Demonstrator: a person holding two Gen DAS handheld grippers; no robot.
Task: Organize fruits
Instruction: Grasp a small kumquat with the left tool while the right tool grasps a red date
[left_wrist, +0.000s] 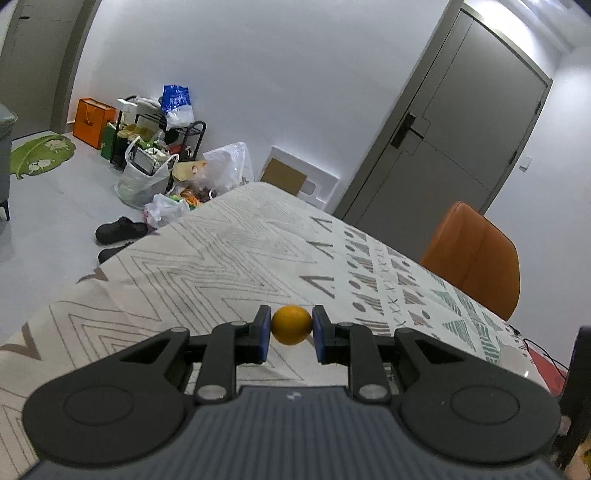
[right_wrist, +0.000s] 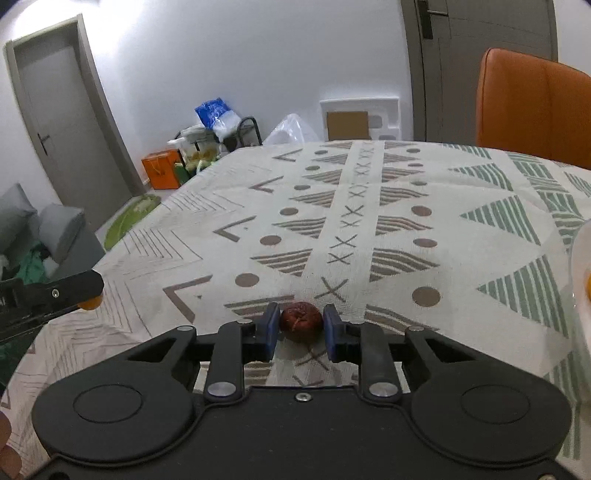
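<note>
Orange (left_wrist: 291, 324) clamped between blue pads (left_wrist: 263, 334) of left claw (left_wrist: 290, 328), pads touching both sides, held above patterned cloth (left_wrist: 221, 251) on bench (left_wrist: 122, 273); cannot tell if underside touches cloth. Dark red fruit (right_wrist: 301, 321) gripped in right claw (right_wrist: 301, 326), pad (right_wrist: 270, 328) on each side, bottom looks to rest on cloth (right_wrist: 369, 229) near the row of X marks; exact kind of fruit unclear, wrinkled skin with a stem scar on top. Left claw body (right_wrist: 51, 291) visible at left edge of right wrist view, a bit of orange showing under it. Pale rim of a bowl or plate (right_wrist: 581, 266) at right edge of same view, something orange inside, mostly cut off. Orange chair (right_wrist: 532, 103) behind far side of bench, also seen in left view (left_wrist: 476, 258). Grey door (left_wrist: 454, 125) behind chair, second door (right_wrist: 62, 122) on left wall. Clutter on floor by wall: orange bag (left_wrist: 92, 122), plastic bags (left_wrist: 144, 177), blue pack (left_wrist: 176, 98) on a rack, black shoes (left_wrist: 120, 230), green rug (left_wrist: 38, 155). White foam tray with cardboard (right_wrist: 360, 118) leaning on wall. Grey cushions (right_wrist: 44, 229) lower left in right view.
</note>
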